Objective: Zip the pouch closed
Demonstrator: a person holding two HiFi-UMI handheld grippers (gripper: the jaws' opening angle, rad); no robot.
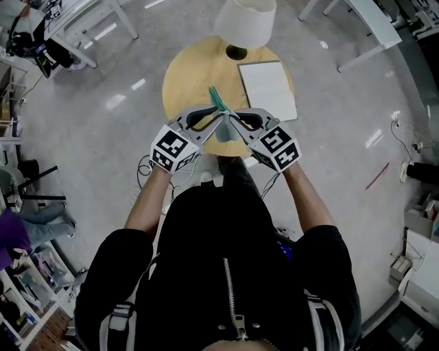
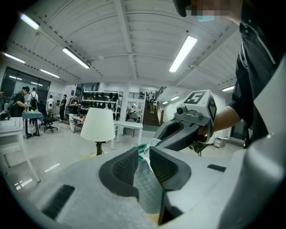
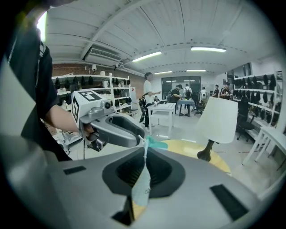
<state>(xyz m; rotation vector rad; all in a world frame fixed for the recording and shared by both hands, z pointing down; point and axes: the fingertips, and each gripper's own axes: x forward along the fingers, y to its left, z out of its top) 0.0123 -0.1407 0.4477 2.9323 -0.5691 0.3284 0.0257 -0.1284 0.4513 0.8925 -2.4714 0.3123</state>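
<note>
Found the pouch (image 1: 218, 103) held up in the air over the near half of a round wooden counter (image 1: 185, 75), touching nothing but the two grippers. Saw the left gripper (image 1: 218, 120) and the right gripper (image 1: 233, 119) meeting almost tip to tip at it, one in each hand, marker cubes turned upward.

In the left gripper view, found the jaws pinching the pale green mesh of the pouch, with the fabric running back between the dark ribbed pads and a brighter green strip showing just past the tips. In the right gripper view, found the jaws pressed nearly together on a thin edge of the same pouch, which stood upright between the pads, with a teal bit poking out beyond them toward the other gripper's tip. Could not tell from any view how far the zip was drawn.

Farther back on the counter, noted a lamp (image 1: 245, 20) with a white shade on a dark base and, just beside it to the right, a white notepad (image 1: 267, 88) lying flat, both well apart from the pouch.
</note>
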